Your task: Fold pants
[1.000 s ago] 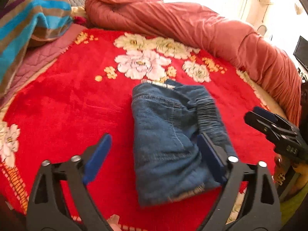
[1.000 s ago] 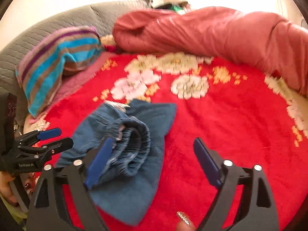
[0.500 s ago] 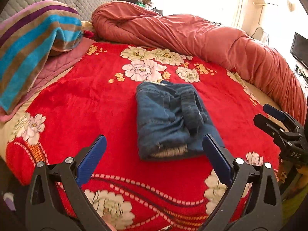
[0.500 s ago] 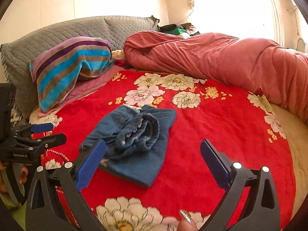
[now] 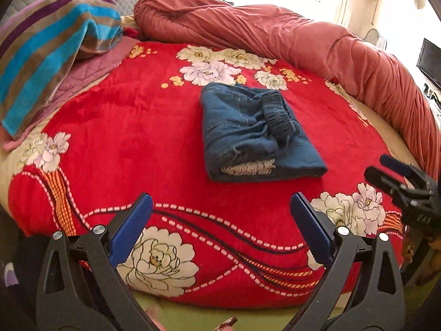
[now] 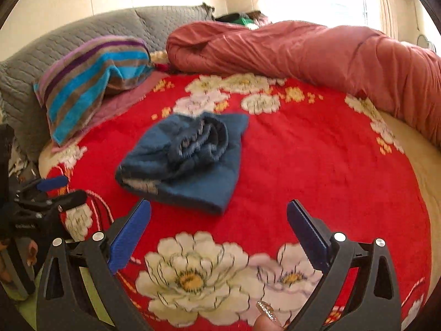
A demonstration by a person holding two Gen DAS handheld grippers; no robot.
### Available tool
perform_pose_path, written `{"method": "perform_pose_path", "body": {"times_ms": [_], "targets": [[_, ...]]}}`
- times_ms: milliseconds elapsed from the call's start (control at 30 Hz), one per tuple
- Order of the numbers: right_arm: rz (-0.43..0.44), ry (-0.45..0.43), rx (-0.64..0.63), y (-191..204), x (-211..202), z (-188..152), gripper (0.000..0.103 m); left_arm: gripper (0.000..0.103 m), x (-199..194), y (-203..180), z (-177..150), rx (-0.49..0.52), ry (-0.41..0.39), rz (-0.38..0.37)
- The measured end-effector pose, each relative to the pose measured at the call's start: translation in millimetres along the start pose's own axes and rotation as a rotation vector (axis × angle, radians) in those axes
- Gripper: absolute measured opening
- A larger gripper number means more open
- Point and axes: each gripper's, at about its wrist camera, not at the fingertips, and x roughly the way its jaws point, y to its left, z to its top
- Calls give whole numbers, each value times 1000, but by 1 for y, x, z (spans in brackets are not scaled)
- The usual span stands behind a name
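With both views looking down the fingers, the left claw (image 5: 220, 220) sits at the bottom of the left wrist frame, jaws spread wide, nothing between the blue pads (image 5: 132, 231). Right claw (image 6: 217, 226) is the same in the right wrist frame: wide apart, empty; its jaws have just been opening, with only blanket below them. A fingertip with a glittery nail (image 6: 266, 310) pokes in at the bottom edge there.

Under both claws is the red floral blanket (image 5: 110, 138) covering the bed, big white flowers near the lower edge. The right claw also shows at the right edge of the left wrist view, and the left claw at the left edge of the right wrist view.

Further in, centre of the frame, lie the folded blue jeans (image 5: 248, 135), a compact bundle flat on the blanket, elastic waistband bunched on top, frayed hem facing the camera. Well apart from both claws.

Beyond, upper left, a striped towel (image 5: 49, 52) drapes over a grey quilted headboard cushion (image 6: 82, 35). A rolled pink-red duvet (image 5: 275, 35) runs across the top and down the right side.
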Motion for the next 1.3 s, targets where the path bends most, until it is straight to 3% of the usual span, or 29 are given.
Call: {"method": "perform_pose_path", "body": {"times_ms": [1300], "targets": [[-18,28,-16,4,3,-2,98,93,-4,8,-7,-26,-3,19]]}}
